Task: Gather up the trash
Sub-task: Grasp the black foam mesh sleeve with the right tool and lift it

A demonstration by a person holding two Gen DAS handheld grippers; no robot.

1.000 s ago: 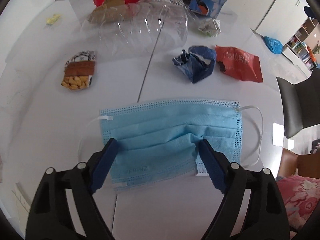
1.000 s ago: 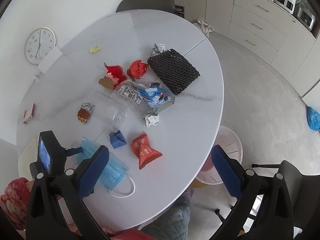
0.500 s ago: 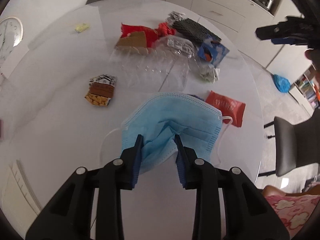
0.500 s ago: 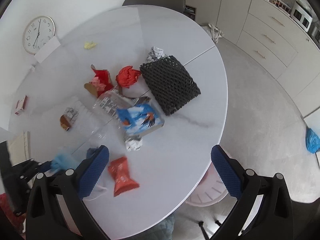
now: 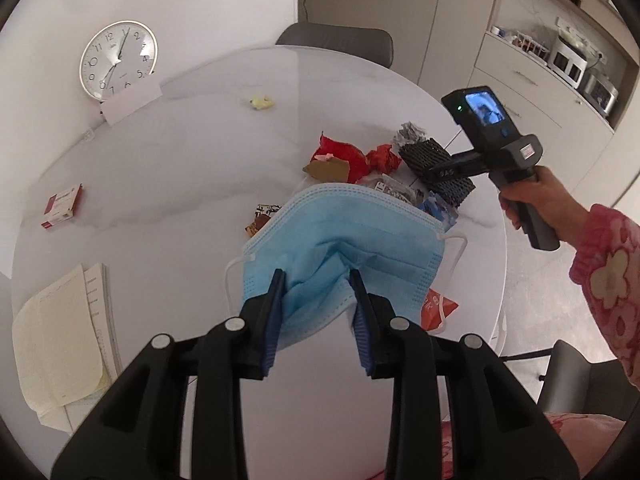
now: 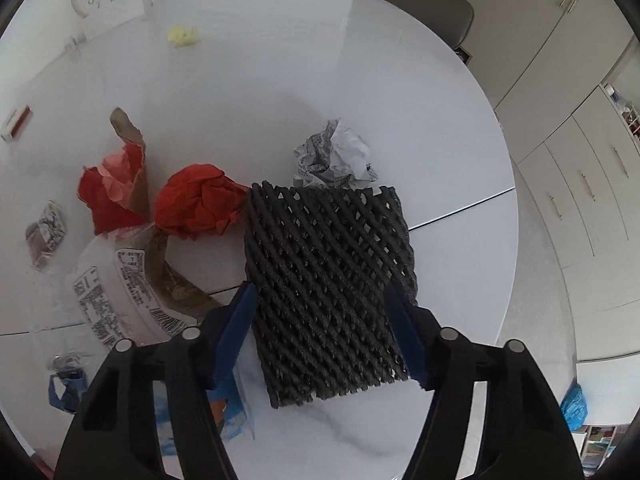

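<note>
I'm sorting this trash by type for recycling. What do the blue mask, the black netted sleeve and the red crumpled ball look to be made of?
Blue mask: soft non-woven fabric, matte, pleated, with white elastic loops; it droops from the left claw. Black netted sleeve: probably foam mesh, matte, with thick puffy strands in an open lattice. Red crumpled ball: likely thin paper, dull, with sharp creases.

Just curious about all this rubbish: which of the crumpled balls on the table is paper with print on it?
The grey-and-white crumpled printed paper ball, lying just beyond the black foam mesh sleeve. The red crumpled tissue ball beside it is plain.
</note>
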